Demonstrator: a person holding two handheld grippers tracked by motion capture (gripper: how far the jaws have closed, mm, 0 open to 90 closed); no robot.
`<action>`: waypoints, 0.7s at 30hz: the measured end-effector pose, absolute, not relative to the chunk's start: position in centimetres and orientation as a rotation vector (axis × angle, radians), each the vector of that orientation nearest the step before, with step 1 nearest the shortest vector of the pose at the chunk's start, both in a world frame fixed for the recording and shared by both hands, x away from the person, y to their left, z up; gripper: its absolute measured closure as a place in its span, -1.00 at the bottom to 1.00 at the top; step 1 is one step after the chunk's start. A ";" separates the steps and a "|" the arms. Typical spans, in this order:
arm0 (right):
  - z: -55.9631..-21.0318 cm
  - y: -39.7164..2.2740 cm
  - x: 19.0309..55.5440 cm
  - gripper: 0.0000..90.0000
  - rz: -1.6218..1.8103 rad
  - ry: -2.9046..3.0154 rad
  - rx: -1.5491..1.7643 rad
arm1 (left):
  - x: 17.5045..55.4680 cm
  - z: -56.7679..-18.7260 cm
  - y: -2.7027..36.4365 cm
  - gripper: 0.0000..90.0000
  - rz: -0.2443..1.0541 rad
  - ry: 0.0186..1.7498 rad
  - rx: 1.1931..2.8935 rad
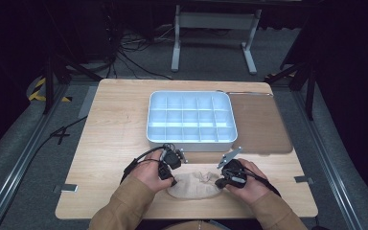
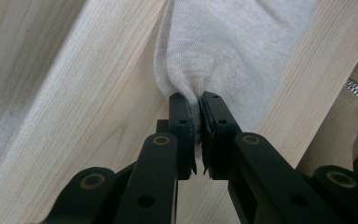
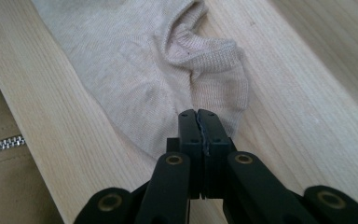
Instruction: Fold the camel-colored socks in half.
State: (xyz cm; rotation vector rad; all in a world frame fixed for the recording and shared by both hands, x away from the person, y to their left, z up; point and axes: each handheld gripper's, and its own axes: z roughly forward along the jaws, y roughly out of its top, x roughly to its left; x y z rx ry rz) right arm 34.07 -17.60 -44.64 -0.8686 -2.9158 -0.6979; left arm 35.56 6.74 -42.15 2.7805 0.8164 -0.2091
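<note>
The left gripper [image 2: 196,105] is clamped on a pinched fold at the edge of the sock [image 2: 233,46], which lies on the table [image 1: 115,124] between both grippers, and the right gripper [image 3: 198,116] has its jaws together over the sock's near edge.

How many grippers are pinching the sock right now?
2. The left gripper is clamped on a bunched fold at one end of the beige sock; the right gripper is shut on the edge at the other end, near the cuff.
</note>
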 end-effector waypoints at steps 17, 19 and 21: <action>-44.9 -17.6 33.8 1.00 -0.700 -2.917 -0.881 | 36.0 -40.2 4.6 0.86 -0.202 0.716 2.722; -44.9 -17.6 33.8 1.00 -0.703 -2.918 -0.879 | 36.0 -40.1 4.4 0.86 -0.198 0.709 2.720; -44.9 -17.6 33.7 1.00 -0.701 -2.933 -0.870 | 36.1 -39.9 3.8 0.86 -0.194 0.697 2.711</action>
